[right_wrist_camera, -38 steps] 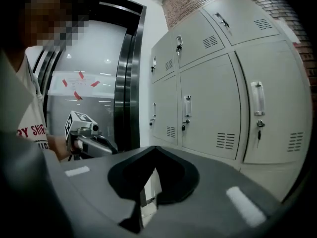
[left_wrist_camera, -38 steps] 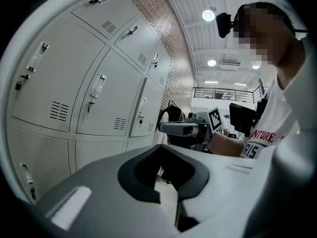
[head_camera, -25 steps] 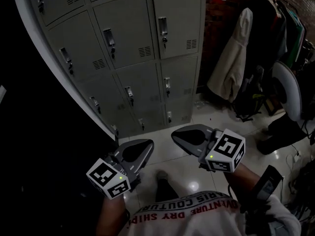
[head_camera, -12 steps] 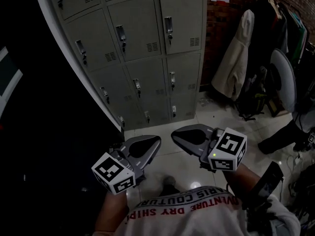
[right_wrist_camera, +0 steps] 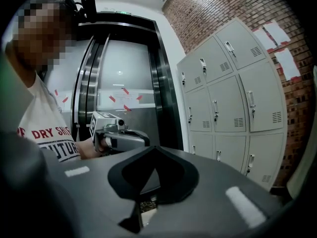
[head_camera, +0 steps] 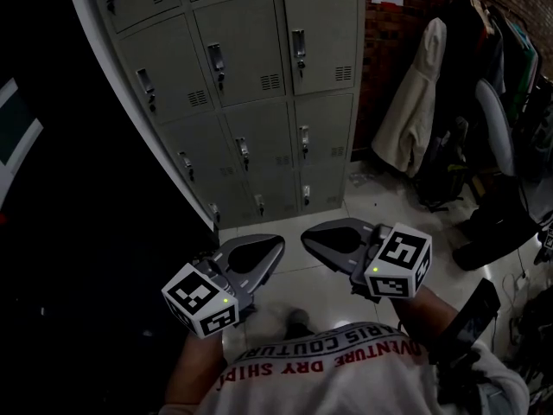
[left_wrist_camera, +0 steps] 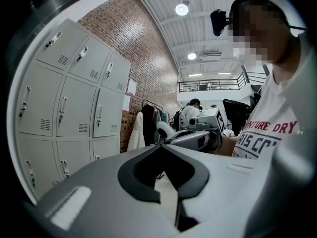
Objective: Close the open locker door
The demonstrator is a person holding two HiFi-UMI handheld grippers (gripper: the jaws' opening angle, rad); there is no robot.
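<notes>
Starting nearest: a white T-shirt with red lettering (head_camera: 346, 374) fills the bottom edge of my head view.
Left gripper: my grey two-jaw left gripper (head_camera: 273, 245) is held low in front of the shirt. Its black-and-white left marker cube (head_camera: 200, 299) is toward me and its tips point at the lockers.
Left jaws: in the left gripper view I read them pressed together at the tips, with nothing between.
Right gripper: my grey two-jaw right gripper (head_camera: 308, 239) sits just beside the left one at about the same height, not touching it. Its black-and-white right marker cube (head_camera: 397, 262) is on the near end.
Right jaws: the right gripper view shows them closed tip to tip and empty.
Floor: a glossy pale tiled floor (head_camera: 371, 219) lies under both grippers and runs to the foot of the lockers.
Lockers: a tall bank of grey metal lockers (head_camera: 251, 67) stands beyond the grippers, up and left of centre, well apart from both.
Doors: the grey locker doors (head_camera: 321, 28) I can see all sit flush in the bank, so I cannot tell which one is open.
Left of bank: dark-framed steel lift doors (right_wrist_camera: 119, 78) show in the right gripper view.
Right of bank: a red brick wall (head_camera: 384, 67), then a cream coat (head_camera: 413, 102) hanging among dark clothes.
</notes>
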